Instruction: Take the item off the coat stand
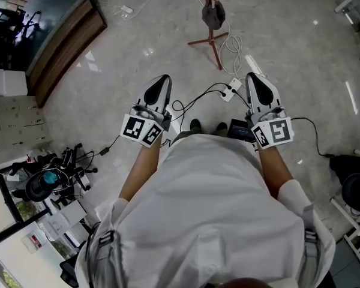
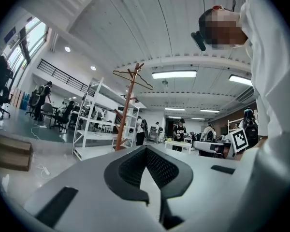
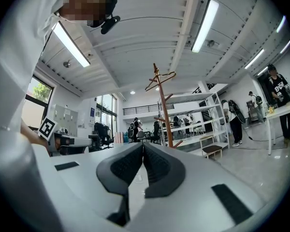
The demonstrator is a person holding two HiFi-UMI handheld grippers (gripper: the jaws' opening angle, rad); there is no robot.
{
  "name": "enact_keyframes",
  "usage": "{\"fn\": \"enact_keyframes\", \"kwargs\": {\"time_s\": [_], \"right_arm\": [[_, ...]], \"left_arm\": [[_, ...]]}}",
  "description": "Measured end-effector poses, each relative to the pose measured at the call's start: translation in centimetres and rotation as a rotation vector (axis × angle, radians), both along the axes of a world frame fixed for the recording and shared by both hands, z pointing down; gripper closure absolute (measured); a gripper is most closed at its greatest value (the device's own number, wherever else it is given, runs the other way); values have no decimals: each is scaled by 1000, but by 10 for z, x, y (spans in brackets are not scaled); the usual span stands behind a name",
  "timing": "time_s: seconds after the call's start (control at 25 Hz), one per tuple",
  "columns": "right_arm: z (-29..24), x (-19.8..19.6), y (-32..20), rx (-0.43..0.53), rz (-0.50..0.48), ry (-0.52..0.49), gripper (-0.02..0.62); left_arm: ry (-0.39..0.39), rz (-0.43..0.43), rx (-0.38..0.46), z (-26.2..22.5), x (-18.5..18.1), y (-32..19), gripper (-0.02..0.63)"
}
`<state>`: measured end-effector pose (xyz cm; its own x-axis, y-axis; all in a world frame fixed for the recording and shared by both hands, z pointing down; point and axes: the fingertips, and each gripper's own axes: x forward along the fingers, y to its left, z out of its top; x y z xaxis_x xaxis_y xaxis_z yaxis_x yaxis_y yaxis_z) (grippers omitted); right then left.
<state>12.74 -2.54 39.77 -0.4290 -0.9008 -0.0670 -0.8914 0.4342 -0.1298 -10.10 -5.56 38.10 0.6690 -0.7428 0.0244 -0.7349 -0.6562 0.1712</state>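
Observation:
A red-brown coat stand (image 1: 210,38) rises from the floor ahead of me, with a dark grey item (image 1: 213,14) hanging on it. In the left gripper view the coat stand (image 2: 127,108) carries a wire hanger (image 2: 133,76) at its top; the right gripper view shows the coat stand (image 3: 163,108) and hanger (image 3: 160,80) too. Both grippers are held close to my body, well short of the stand. My left gripper (image 1: 163,80) is shut and empty. My right gripper (image 1: 252,77) is shut too, with nothing between its pads.
A power strip (image 1: 231,90) and loose cables lie on the floor between me and the stand. A wooden bench (image 1: 66,47) runs along the left. White shelving (image 2: 94,120) and several people are behind the stand. A black chair (image 1: 355,185) is at my right.

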Motion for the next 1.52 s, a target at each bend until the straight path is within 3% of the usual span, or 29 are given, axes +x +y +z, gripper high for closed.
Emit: {"fn": "enact_keyframes", "kwargs": {"time_s": [0.28,0.52,0.76,0.96,1.2,1.52], "right_arm": [[9,19,-6,-19,-18,-17,572],[20,11,-14,-38,-79,4,572],[36,3,-35,-81,-78,-8,571],[50,-12,-71,-121,-53,18,571],[57,-39,-139,-213,-11,-29,572],[40,-80,-227,-201,37,0,571]], "left_arm": [[31,-42,-8,-2,6,-2,597],[26,-75,-6,0,5,-4,597],[8,-49,-39,16,4,-23,597],[37,-8,-61,35,-3,-71,597],[128,39,-62,26,-16,-155,597],[147,133,-96,25,-38,-250,597]]}}
